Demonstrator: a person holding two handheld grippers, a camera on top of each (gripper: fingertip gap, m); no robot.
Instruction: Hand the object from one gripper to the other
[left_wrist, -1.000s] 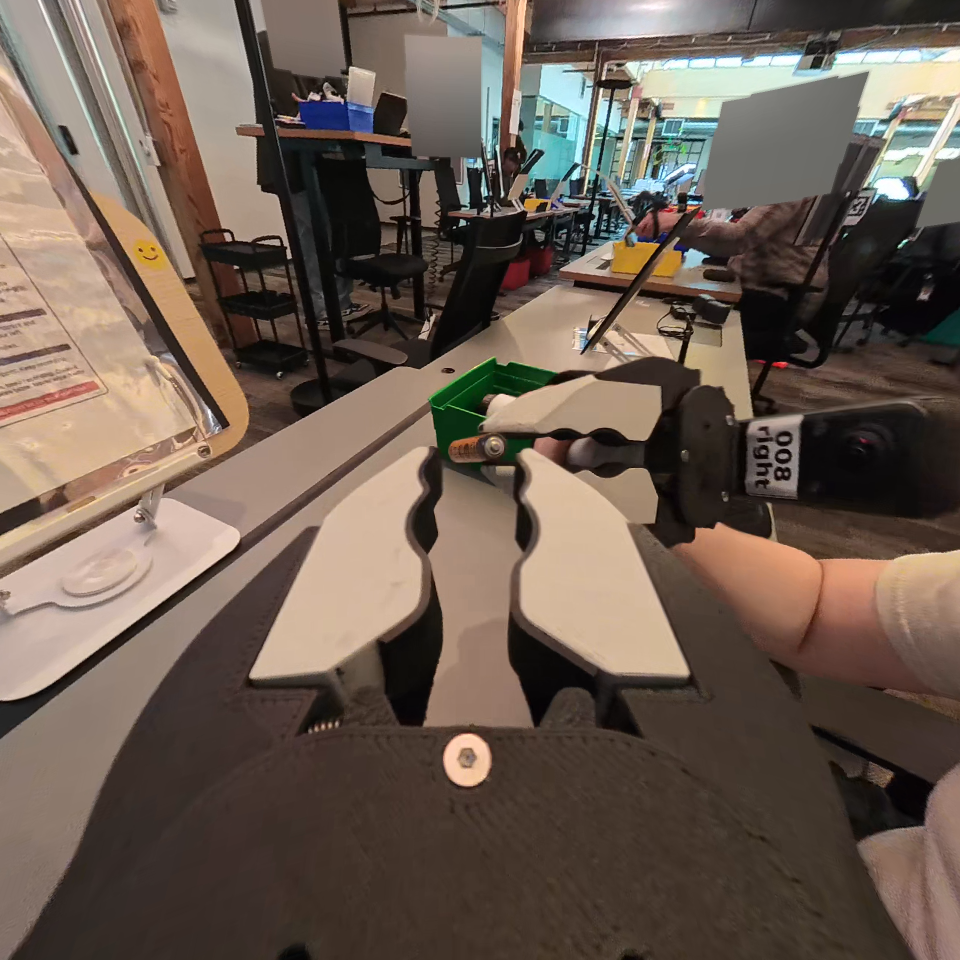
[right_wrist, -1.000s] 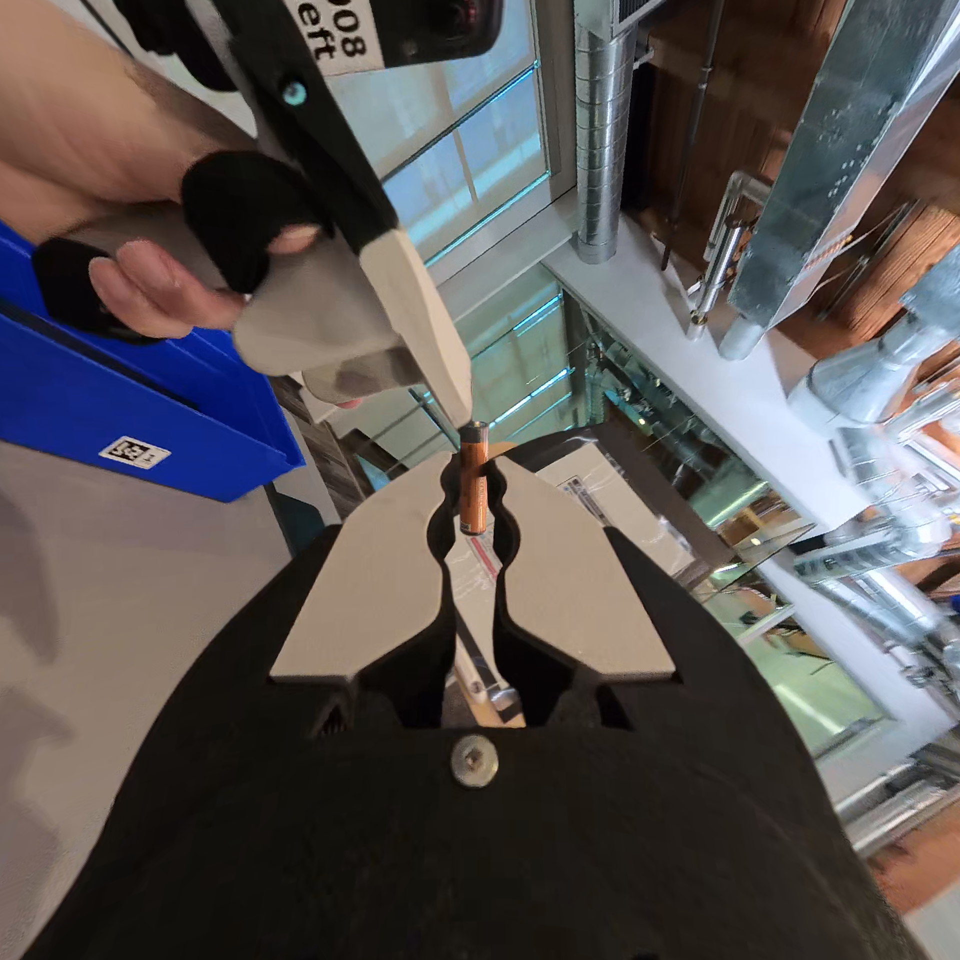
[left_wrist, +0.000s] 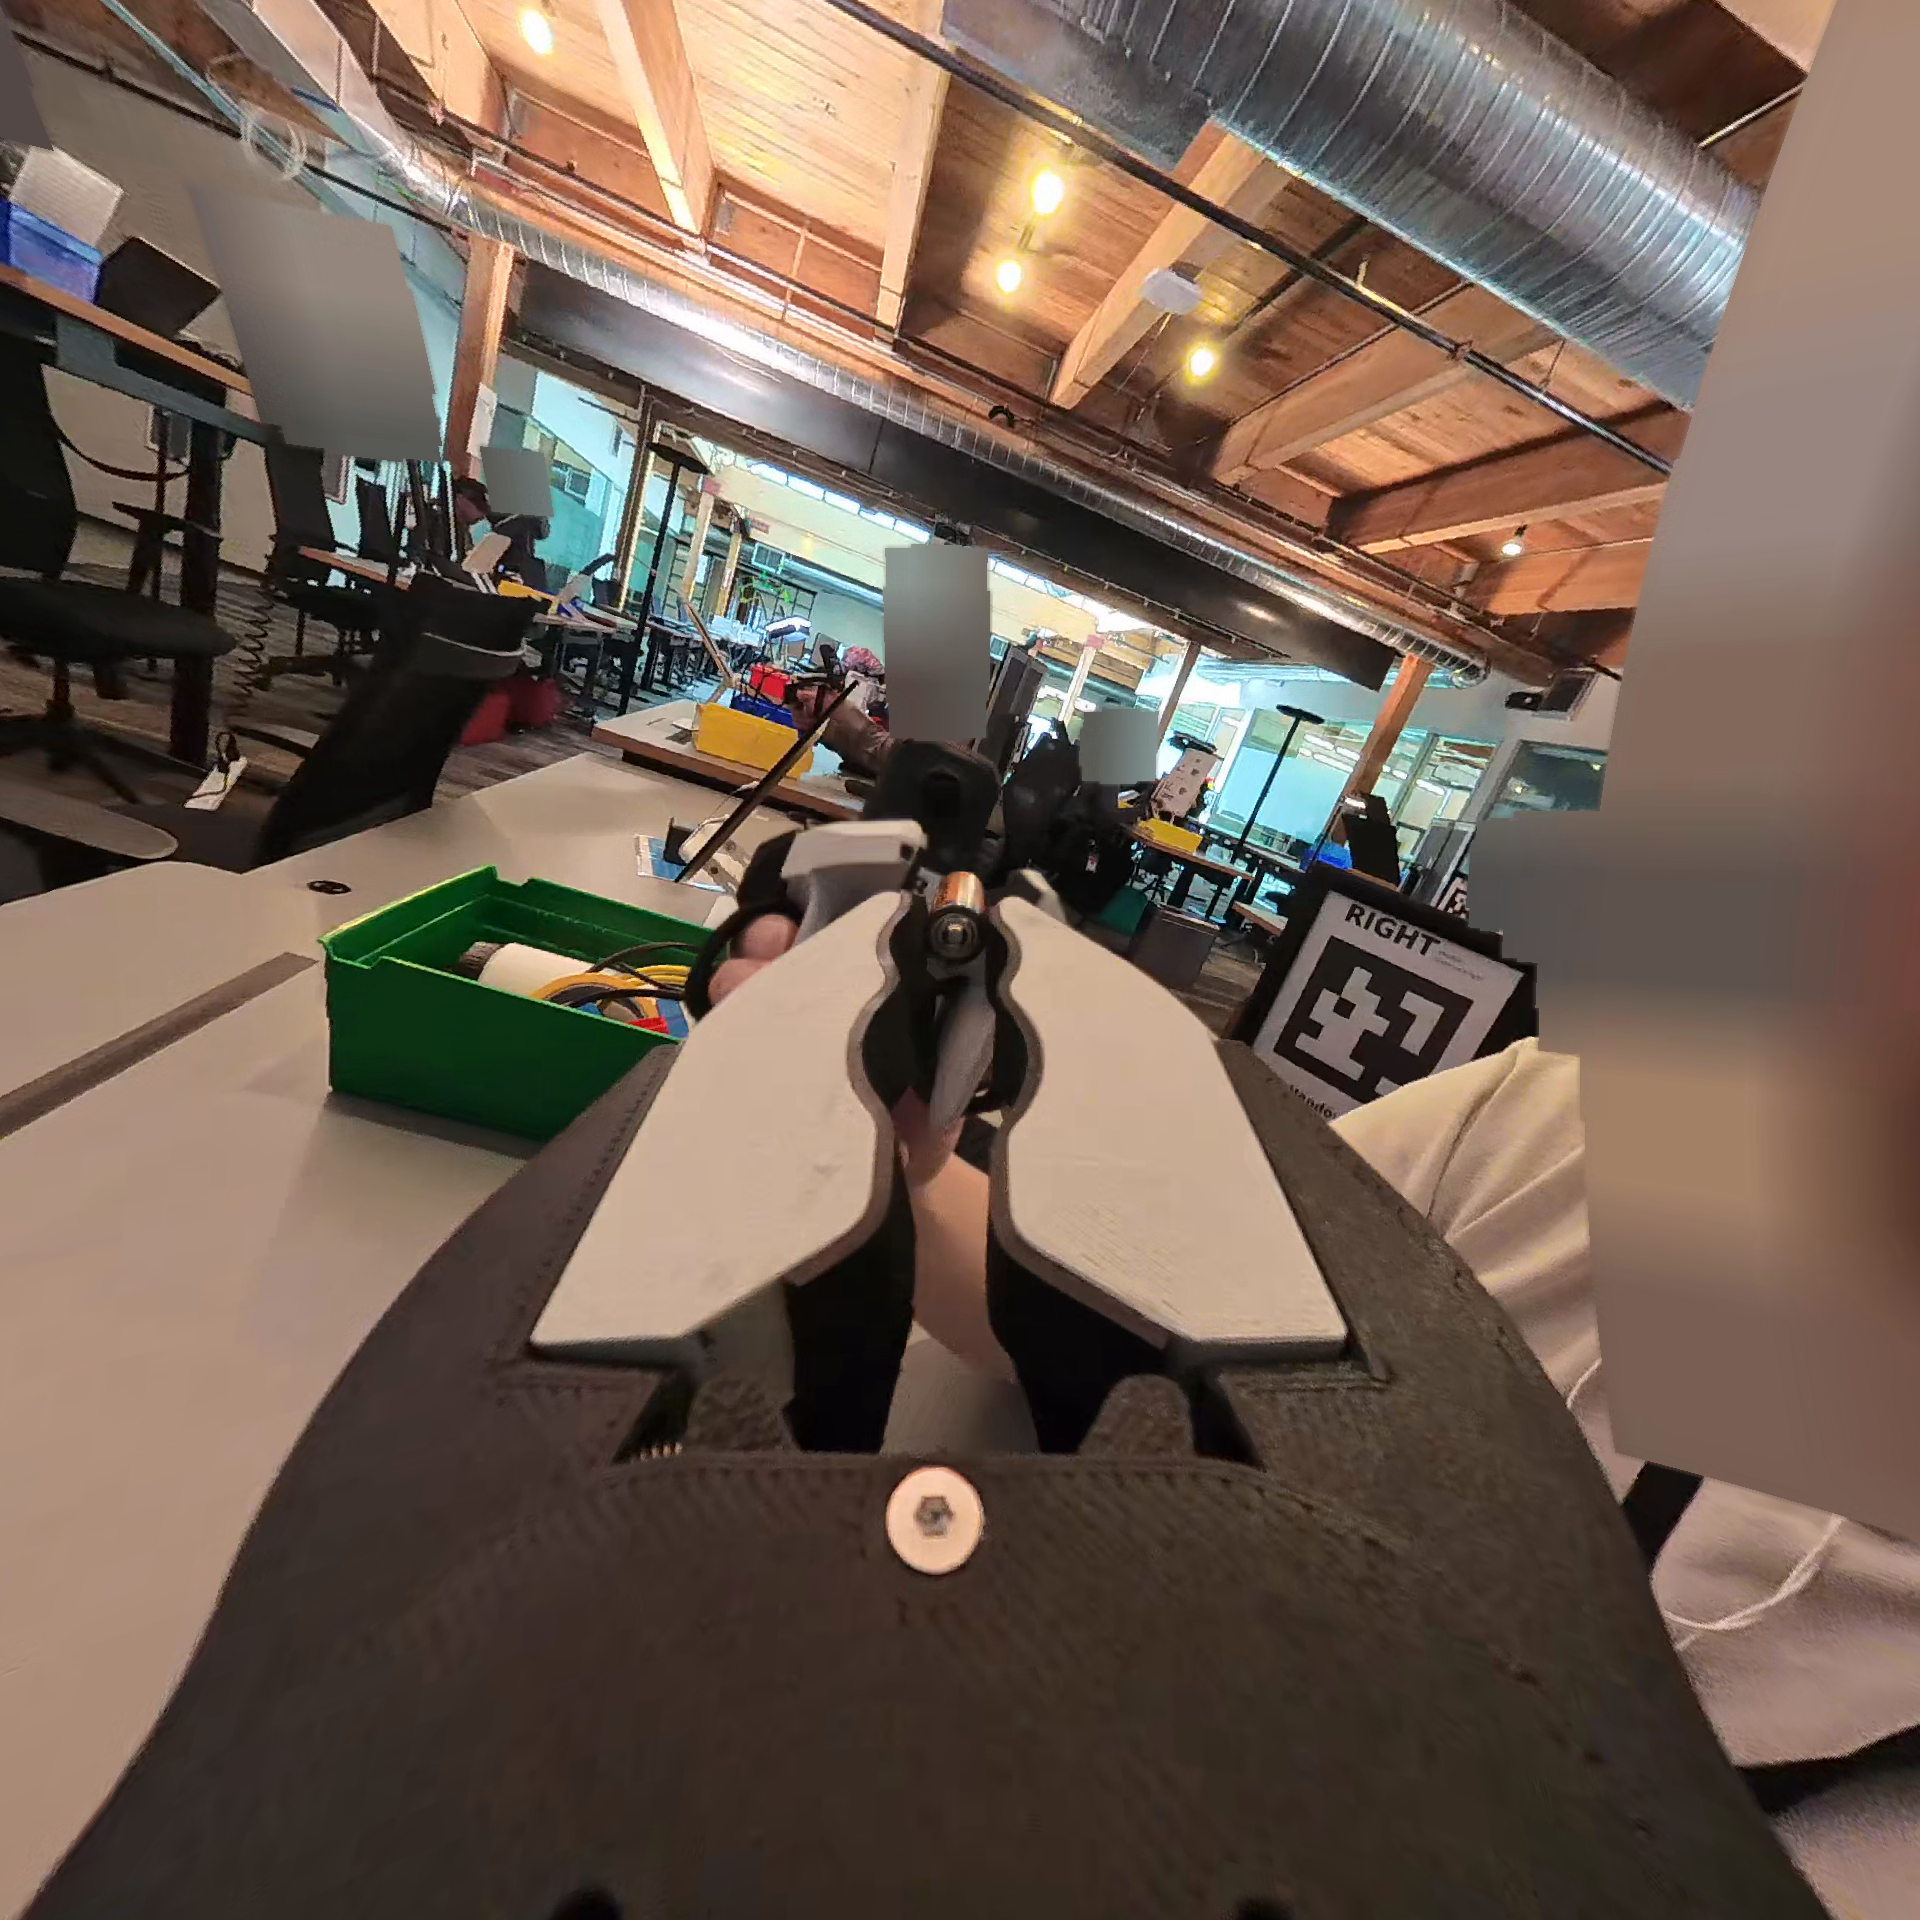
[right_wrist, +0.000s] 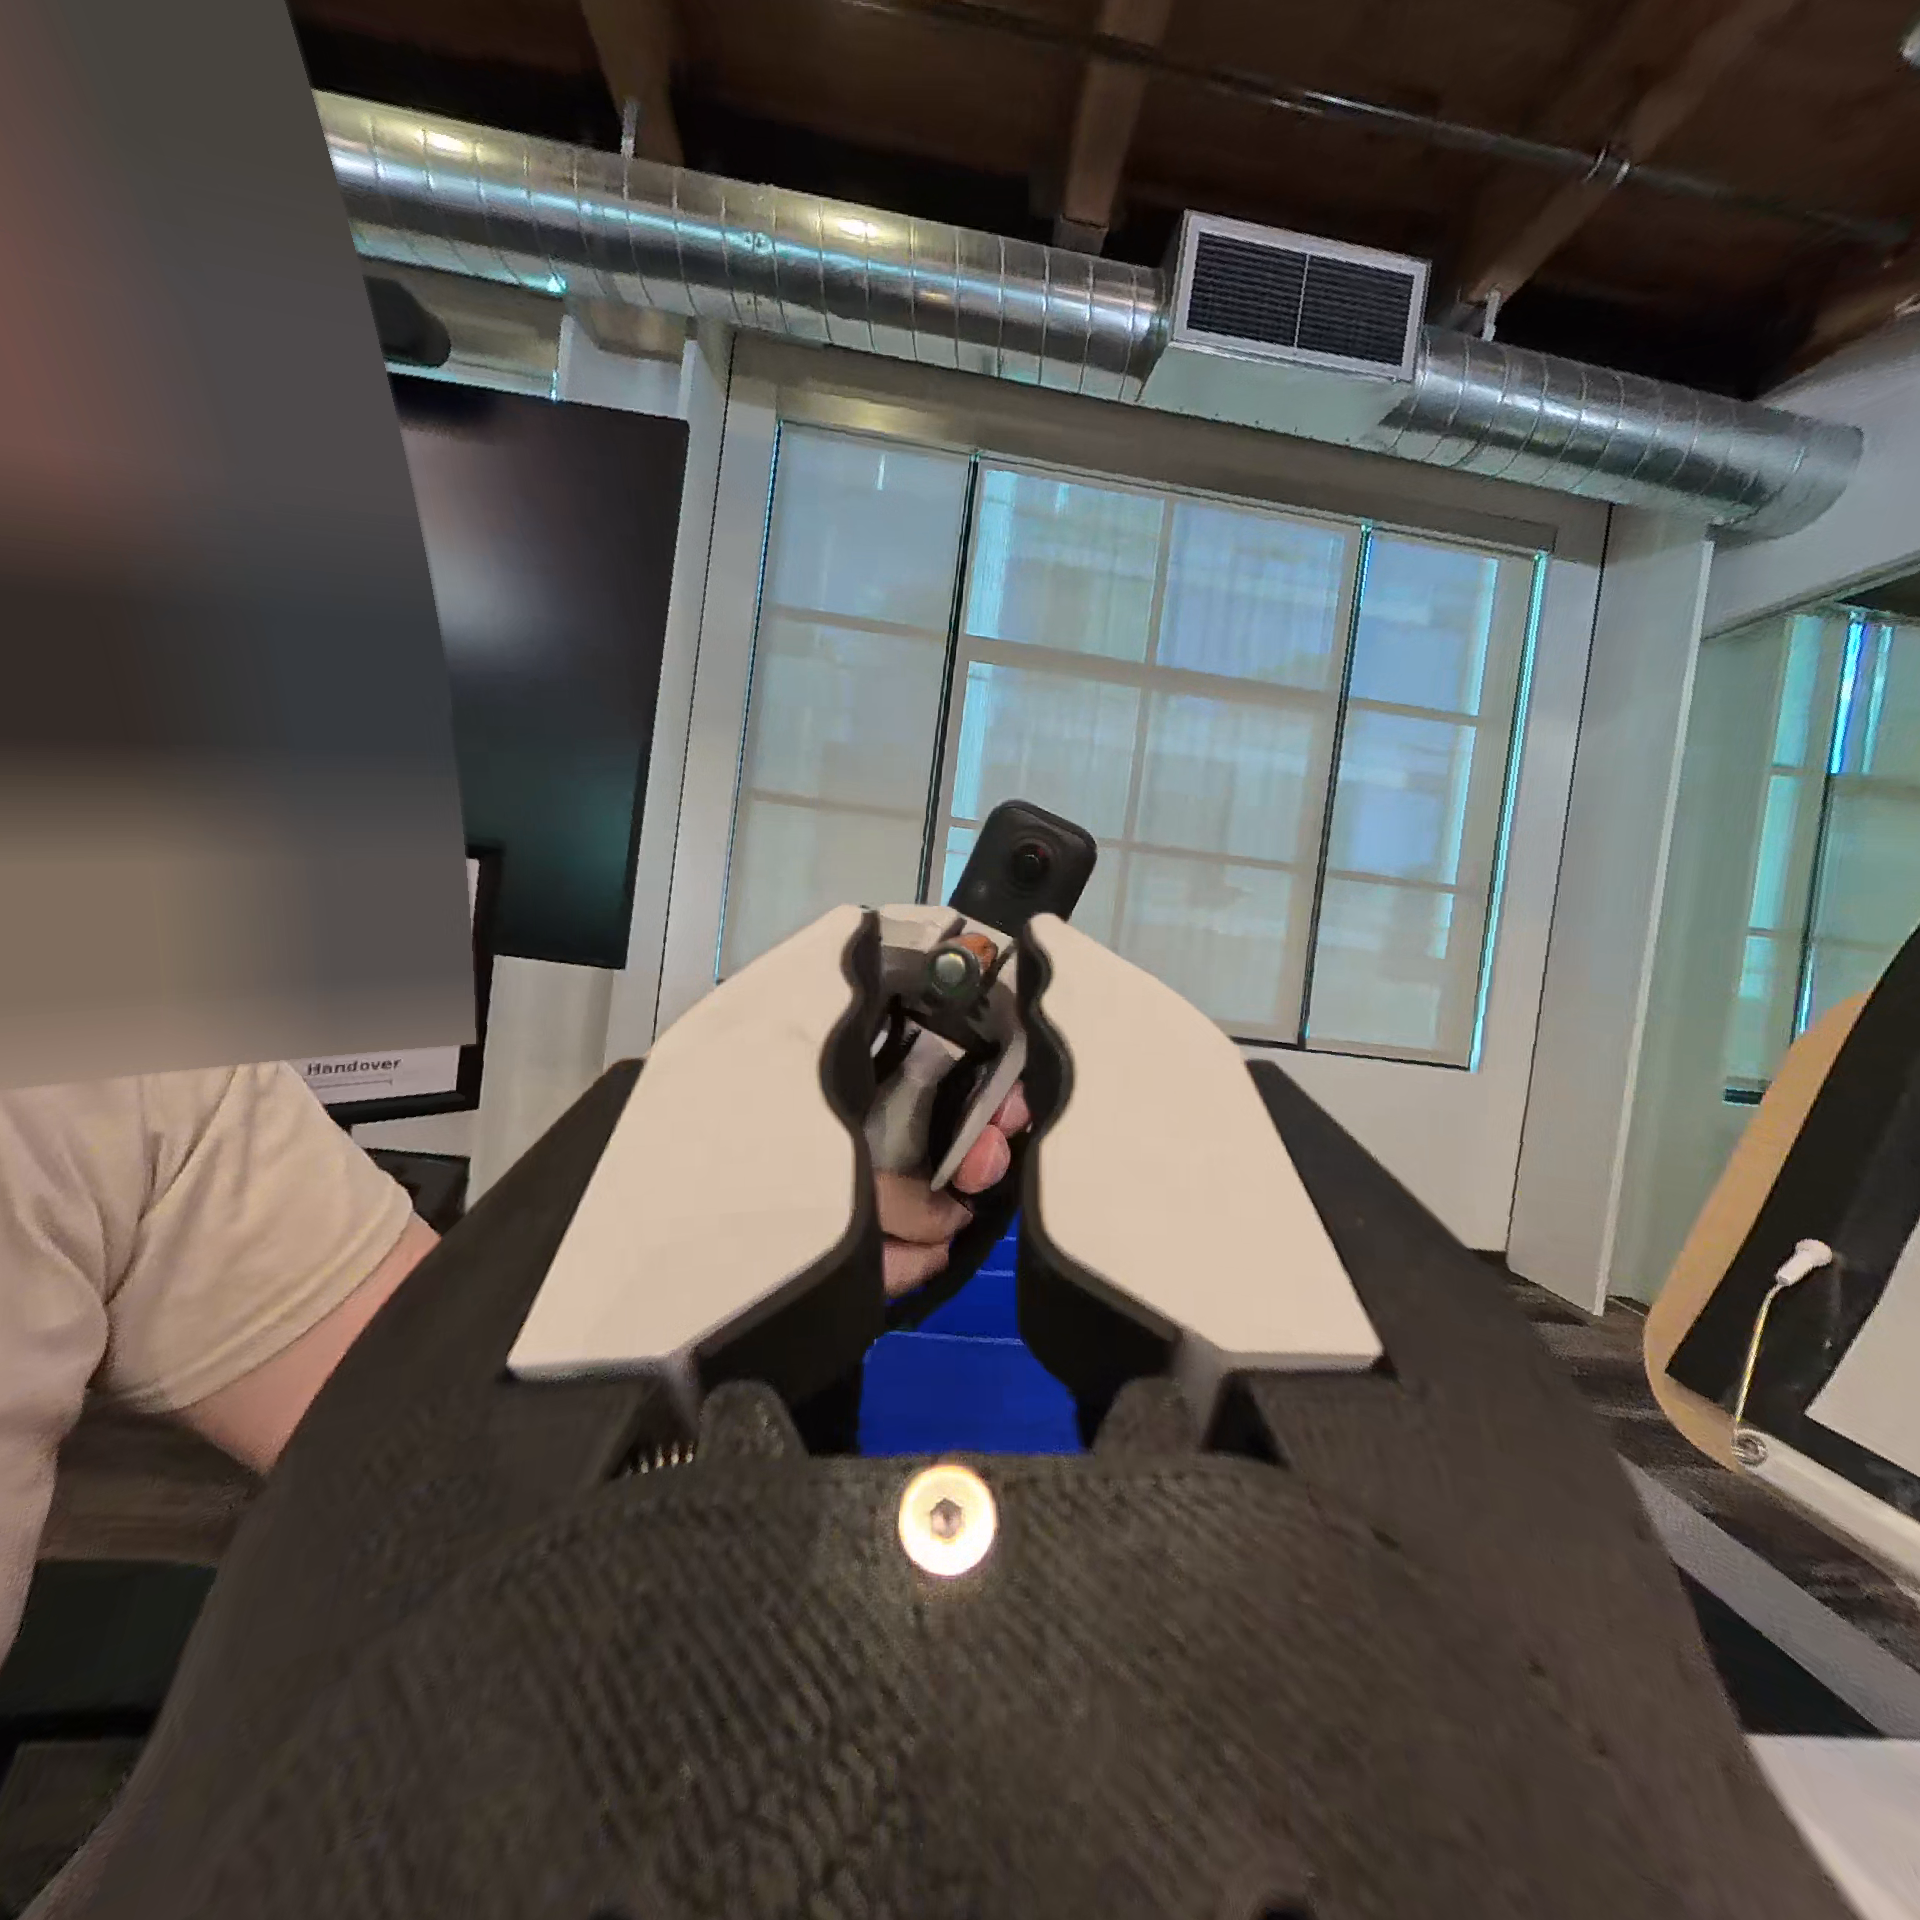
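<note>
Clearly above the counter (left_wrist: 156, 1195) edge, your left gripper (left_wrist: 948, 914) and right gripper (right_wrist: 945, 940) meet; both jaws nearly closed around the battery (left_wrist: 956, 904), contact unclear

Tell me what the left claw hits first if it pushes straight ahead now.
Probably the battery, end-on between the left claw tips; the right claw sits just behind it, nose to nose. Depth is hard to judge.
</note>
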